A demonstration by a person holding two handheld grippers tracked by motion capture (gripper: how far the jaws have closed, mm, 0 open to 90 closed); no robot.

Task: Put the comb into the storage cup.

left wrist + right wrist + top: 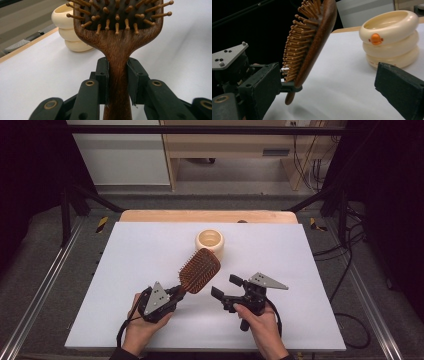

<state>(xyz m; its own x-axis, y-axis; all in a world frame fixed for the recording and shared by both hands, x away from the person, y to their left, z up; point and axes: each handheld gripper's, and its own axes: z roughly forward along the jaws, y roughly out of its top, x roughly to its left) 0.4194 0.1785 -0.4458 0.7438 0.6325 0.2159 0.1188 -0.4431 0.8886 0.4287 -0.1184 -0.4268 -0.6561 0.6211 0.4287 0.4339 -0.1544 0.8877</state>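
A brown wooden hairbrush [200, 269] with wooden bristles is held above the white board, its head tilted up toward the far right. My left gripper [176, 293] is shut on the hairbrush's handle [117, 75], both jaws pressed against the wood. From the right gripper view the hairbrush [312, 42] stands edge-on with the left gripper [284, 86] below it. My right gripper [226, 287] is open with nothing between its jaws, just right of the brush head. A cream ribbed bowl [209, 242] with an orange dot [375, 38] sits behind the brush.
The white board [125, 270] covers a wooden table [150, 215] whose far edge shows beyond it. Metal frame rails run along both sides, and cables lie on the floor at the right [345, 270]. A pale cabinet [225, 145] stands behind.
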